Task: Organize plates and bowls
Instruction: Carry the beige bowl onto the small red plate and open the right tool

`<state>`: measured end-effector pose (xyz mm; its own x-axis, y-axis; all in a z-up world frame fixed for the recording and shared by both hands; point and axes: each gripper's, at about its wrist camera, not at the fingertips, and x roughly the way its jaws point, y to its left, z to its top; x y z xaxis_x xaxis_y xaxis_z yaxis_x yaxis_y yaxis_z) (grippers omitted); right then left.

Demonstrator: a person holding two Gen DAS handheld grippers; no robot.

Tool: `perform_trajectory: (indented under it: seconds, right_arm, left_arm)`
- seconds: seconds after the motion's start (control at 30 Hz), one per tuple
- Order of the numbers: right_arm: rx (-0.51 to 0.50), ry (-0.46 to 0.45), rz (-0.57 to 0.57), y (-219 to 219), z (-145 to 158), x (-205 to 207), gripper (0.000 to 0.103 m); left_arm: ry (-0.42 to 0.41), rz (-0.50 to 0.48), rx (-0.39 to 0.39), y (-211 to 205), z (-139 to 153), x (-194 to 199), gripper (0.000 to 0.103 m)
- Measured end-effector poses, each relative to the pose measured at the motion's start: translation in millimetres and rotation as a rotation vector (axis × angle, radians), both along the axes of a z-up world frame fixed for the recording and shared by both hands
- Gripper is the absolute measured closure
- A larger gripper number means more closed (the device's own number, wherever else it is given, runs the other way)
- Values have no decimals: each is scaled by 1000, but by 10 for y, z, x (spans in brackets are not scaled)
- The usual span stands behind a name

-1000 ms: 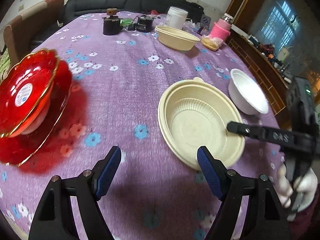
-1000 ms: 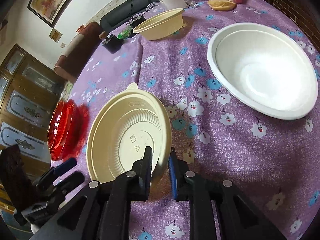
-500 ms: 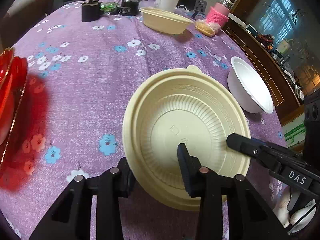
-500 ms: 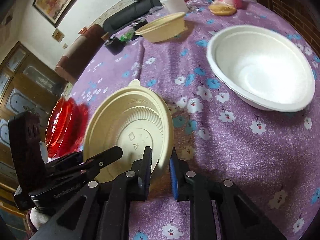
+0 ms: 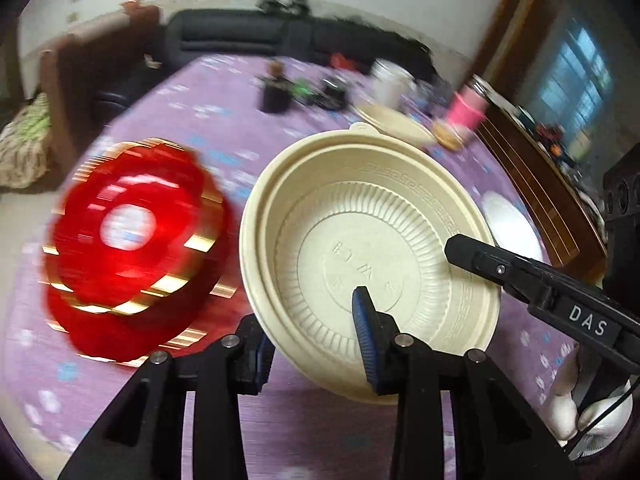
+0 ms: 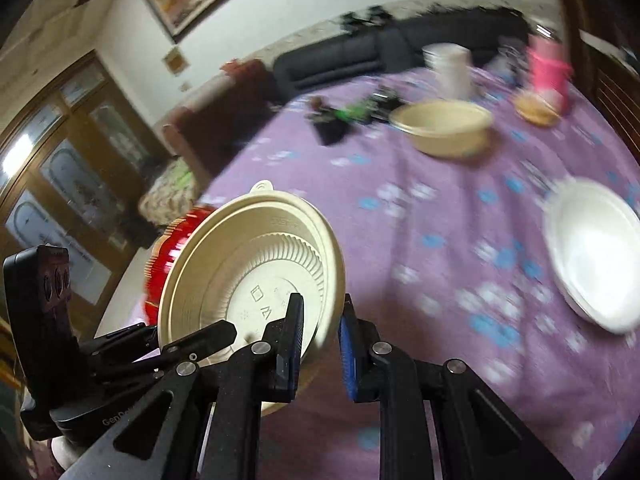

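Note:
A cream plastic bowl (image 5: 372, 256) is lifted off the purple tablecloth and tilted. My left gripper (image 5: 314, 344) is shut on its near rim. My right gripper (image 6: 320, 330) is shut on the opposite rim of the same cream bowl (image 6: 248, 272); its finger also shows in the left wrist view (image 5: 520, 276). A stack of red plates (image 5: 132, 236) sits at the left, also seen behind the bowl in the right wrist view (image 6: 168, 256). A white bowl (image 6: 596, 252) rests at the right, and a second cream bowl (image 6: 444, 126) stands further back.
The round table wears a purple flowered cloth (image 6: 440, 220). At its far side stand a white tub (image 6: 450, 68), a pink cup (image 6: 548, 72), a small snack dish (image 6: 536, 110) and dark small items (image 6: 340, 116). A dark sofa (image 5: 248, 40) lies beyond.
My left gripper closed on the cream bowl's rim. Both grippers lifted the bowl off the table and carried it left toward the red plates.

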<state>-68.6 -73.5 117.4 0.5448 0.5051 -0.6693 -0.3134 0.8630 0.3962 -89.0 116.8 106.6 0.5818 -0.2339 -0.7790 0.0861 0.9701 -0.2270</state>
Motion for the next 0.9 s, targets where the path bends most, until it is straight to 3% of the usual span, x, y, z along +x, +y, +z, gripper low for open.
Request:
perform_trajectory:
  seconds: [0.2, 0.4, 0.6, 0.8, 0.9]
  right_arm:
    - [11, -36, 127, 854, 199, 269, 84]
    - [11, 22, 189, 1520, 63, 572, 84]
    - [-46, 44, 178, 1770, -180, 717, 83]
    - [-104, 31, 170, 1867, -301, 756, 83]
    - [-146, -21, 160, 1900, -298, 725, 82]
  left_arm:
    - [-16, 162, 48, 778, 102, 135, 67]
    - [17, 281, 86, 1288, -23, 367, 66]
    - [55, 295, 143, 1342, -230, 502, 60]
    - [41, 281, 92, 1370, -210, 490, 44]
    - [21, 289, 90, 1384, -164, 450, 41]
